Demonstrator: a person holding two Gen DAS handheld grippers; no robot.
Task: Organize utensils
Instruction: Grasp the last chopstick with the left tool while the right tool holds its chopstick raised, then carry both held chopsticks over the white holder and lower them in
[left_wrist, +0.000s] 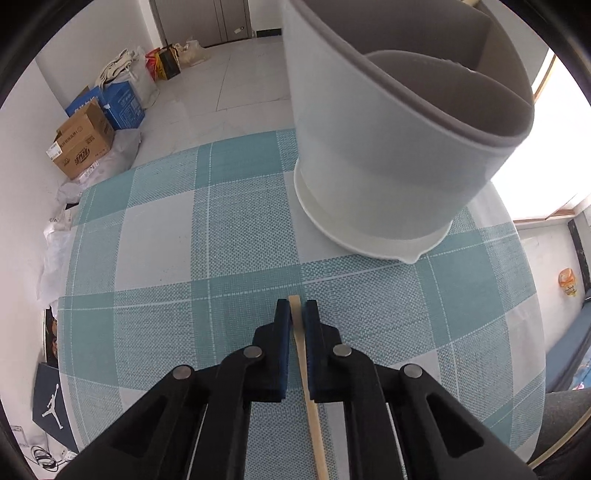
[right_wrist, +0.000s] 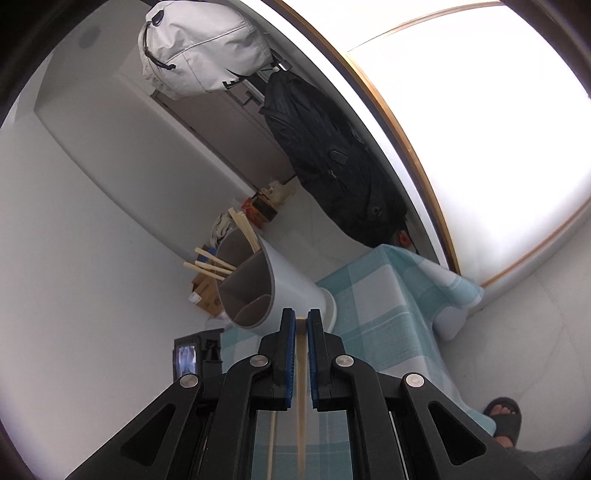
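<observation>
Left hand-held gripper closed almost fully on a single pale wooden chopstick, blue-padded fingers pressing its sides, its tip poking just past the fingertips, its length running back toward the camera. Held low over a table dressed in a teal and white checked cloth. Just ahead and to the right, a pale grey utensil holder standing on its white base dish, darker grey rim on top, inner walls splitting it into compartments. Beyond the table edge, a tiled floor with cardboard boxes and bags against the wall. Right hand-held gripper likewise narrowed onto a second chopstick between its blue pads, stick blurred and running back under the camera; a further thin stick visible low beside it, grasp on that one impossible to tell. Seen from this tilted view, the same holder near the fingertips on the checked cloth, several chopsticks already standing in its far compartments, nearest compartment showing none. Behind, a light backpack and a dark jacket hanging by a bright window; a sandalled foot on the floor at lower right.
</observation>
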